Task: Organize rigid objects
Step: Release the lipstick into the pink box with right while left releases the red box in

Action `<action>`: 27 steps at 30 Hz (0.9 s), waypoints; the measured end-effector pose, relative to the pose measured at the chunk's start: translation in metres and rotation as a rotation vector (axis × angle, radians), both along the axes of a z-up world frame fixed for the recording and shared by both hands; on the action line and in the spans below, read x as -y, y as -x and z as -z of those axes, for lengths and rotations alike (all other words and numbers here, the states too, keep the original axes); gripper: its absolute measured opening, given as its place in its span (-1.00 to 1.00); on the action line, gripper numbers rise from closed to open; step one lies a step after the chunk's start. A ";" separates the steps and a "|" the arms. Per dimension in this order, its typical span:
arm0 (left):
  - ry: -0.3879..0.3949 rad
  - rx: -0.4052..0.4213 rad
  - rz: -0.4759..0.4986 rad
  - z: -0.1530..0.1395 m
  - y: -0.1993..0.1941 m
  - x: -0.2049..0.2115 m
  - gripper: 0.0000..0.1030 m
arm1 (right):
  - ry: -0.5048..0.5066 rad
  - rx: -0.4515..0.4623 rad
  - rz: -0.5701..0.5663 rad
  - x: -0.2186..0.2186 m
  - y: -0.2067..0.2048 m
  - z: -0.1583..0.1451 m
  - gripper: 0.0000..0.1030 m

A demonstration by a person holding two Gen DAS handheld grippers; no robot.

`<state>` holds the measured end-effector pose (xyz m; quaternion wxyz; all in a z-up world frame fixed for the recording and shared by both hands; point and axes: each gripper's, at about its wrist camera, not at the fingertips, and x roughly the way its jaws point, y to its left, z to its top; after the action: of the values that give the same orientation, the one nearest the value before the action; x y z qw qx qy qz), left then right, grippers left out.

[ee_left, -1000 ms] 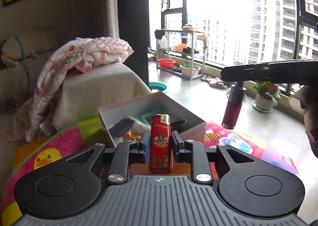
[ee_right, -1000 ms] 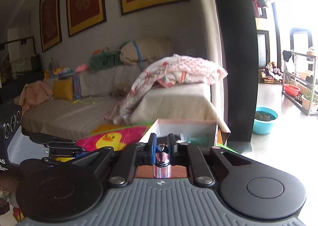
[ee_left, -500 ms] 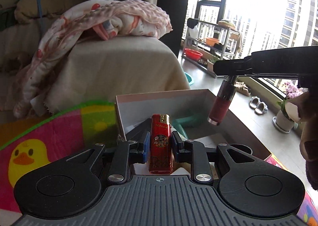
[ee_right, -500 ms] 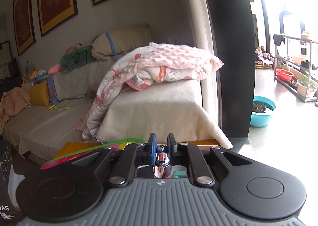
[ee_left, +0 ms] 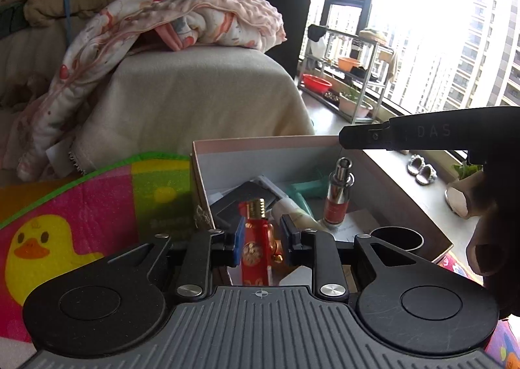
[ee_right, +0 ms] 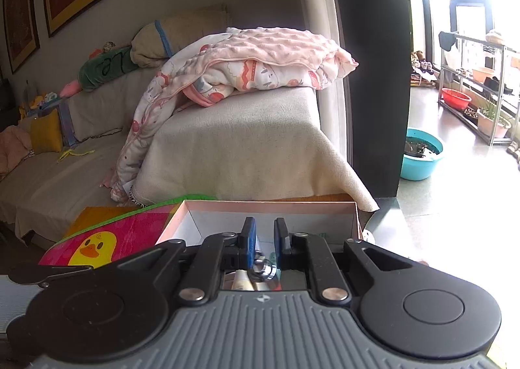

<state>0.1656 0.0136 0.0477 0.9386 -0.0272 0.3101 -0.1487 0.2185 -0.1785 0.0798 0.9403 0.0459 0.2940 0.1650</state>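
My left gripper [ee_left: 262, 235] has its jaws apart, and the red lighter [ee_left: 256, 245] sits loosely between them, over the near end of the open pink box [ee_left: 260, 145]. My right gripper [ee_right: 262, 237] is open above the same box [ee_right: 269, 206]. The red tube with a silver cap [ee_left: 338, 197] stands free in the box below the right gripper's fingers [ee_left: 364, 136]; its silver cap [ee_right: 262, 268] shows just below the right gripper's pads. The box holds several other items.
The box sits on a bright play mat with a yellow duck [ee_left: 35, 245]. A cloth-covered sofa arm with a pink blanket [ee_right: 260, 63] stands right behind it. A dark cup [ee_left: 398, 237] sits at the box's near right corner. A teal basin [ee_right: 421, 158] is on the floor.
Both grippers moved forward and down over the box. Both have opened: the right let go of the red tube, now standing in the box, and the left jaws parted around the lighter.
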 end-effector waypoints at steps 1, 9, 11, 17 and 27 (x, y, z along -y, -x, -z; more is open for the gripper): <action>-0.001 0.012 0.000 -0.003 0.002 0.000 -0.48 | -0.003 -0.001 -0.002 0.001 0.002 -0.001 -0.70; 0.009 0.107 -0.025 -0.029 0.050 -0.019 -0.48 | -0.005 0.077 0.005 0.007 0.050 -0.027 -0.28; -0.002 0.109 -0.036 -0.030 0.070 -0.027 -0.48 | 0.005 0.106 0.008 0.006 0.068 -0.030 -0.08; -0.076 0.096 -0.093 -0.013 0.135 -0.047 -0.48 | 0.123 0.132 -0.030 -0.014 0.135 -0.012 0.06; -0.246 0.021 -0.129 0.053 0.181 -0.025 -0.49 | 0.289 -0.064 0.023 -0.040 0.201 0.082 0.28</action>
<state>-0.0157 0.0382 -0.0056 0.9457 0.0698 0.3137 -0.0492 0.0176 -0.1388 -0.0020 0.9291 -0.0812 0.3439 0.1088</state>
